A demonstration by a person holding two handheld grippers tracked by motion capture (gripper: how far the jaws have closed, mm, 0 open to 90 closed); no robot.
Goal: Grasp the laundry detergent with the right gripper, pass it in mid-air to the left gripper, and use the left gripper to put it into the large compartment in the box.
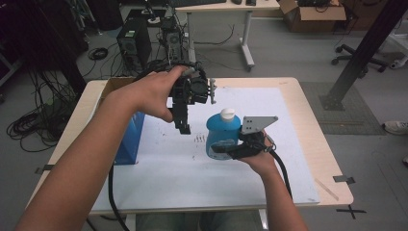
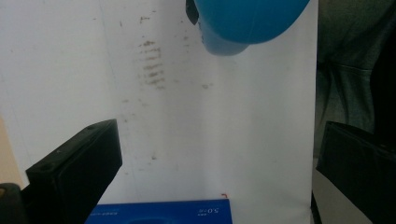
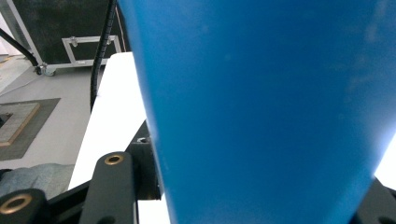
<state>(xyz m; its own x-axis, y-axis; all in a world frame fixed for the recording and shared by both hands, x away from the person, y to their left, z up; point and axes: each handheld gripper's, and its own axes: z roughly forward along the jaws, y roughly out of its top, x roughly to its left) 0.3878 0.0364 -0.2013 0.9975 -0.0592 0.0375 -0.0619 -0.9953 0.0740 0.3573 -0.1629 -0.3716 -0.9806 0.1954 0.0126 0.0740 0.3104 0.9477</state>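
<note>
The right gripper (image 1: 226, 150) clamps its 2 black jaws on the lower body of a rounded blue plastic bottle with a white cap (image 1: 222, 134), which stands upright near the middle of the white sheet (image 1: 168, 178) covering the wooden table (image 1: 312, 115). The left gripper (image 1: 183, 126) hangs just left of the bottle, jaws spread wide and empty, pointing down. A blue box (image 1: 131, 142) sits at the sheet's left edge.

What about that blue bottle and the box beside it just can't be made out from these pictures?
- Blue bottle: label print too small in the high view; too close in the right gripper view.
- Right gripper: fingers' contact partly hidden behind the bottle.
- Blue box: forearm covers it in the high view; bottom edge cuts it in the left gripper view.
</note>
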